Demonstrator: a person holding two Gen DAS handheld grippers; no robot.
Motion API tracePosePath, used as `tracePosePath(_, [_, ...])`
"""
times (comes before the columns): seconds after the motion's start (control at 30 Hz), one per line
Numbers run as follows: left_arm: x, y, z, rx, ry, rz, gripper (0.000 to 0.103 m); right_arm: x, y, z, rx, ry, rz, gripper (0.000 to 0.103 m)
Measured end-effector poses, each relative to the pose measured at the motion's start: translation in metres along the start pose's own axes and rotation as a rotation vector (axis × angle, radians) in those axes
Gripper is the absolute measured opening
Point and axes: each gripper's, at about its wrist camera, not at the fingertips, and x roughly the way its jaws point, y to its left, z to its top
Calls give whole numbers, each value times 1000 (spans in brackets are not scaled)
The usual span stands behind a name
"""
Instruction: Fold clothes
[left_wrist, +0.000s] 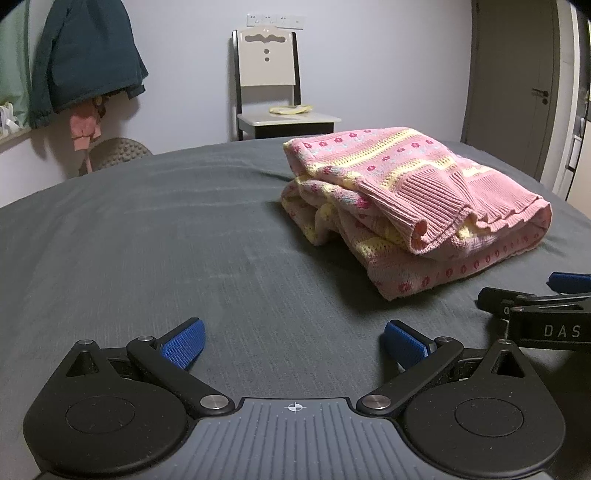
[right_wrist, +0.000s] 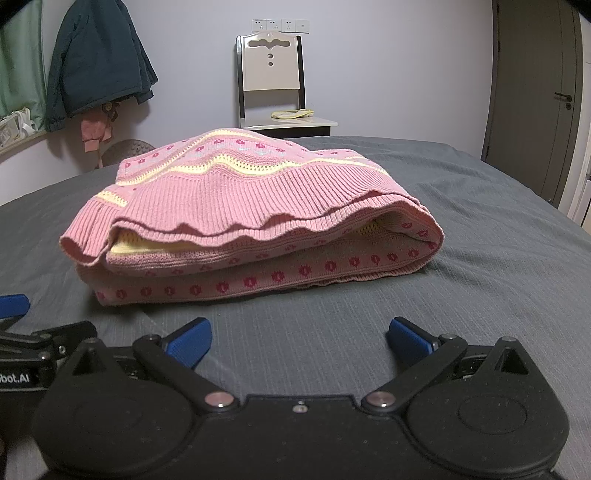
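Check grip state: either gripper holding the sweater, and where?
Nothing held. Left gripper and right gripper are both open, short of the folded pink sweater lying on the grey bed.

Bed's got a dark grey sheet (right_wrist: 461, 258), a bit wrinkled. Only thing lying on it is the folded pink knit sweater (right_wrist: 251, 221), up around 12 o'clock in the right wrist view.

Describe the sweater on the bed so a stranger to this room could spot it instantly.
Start at the grey bed filling the foreground, in front of the white chair by the wall. On it lies the folded knit sweater, a thick bundle just ahead of both open grippers. It alone is pink with yellow stripes and small red flowers, unlike the dark teal jacket hanging on the wall.
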Motion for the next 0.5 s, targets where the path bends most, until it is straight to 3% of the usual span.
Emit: tracePosePath(0.5, [0, 0, -1, -2, -4, 1, 103, -1, -1, 0, 0, 0, 0, 103])
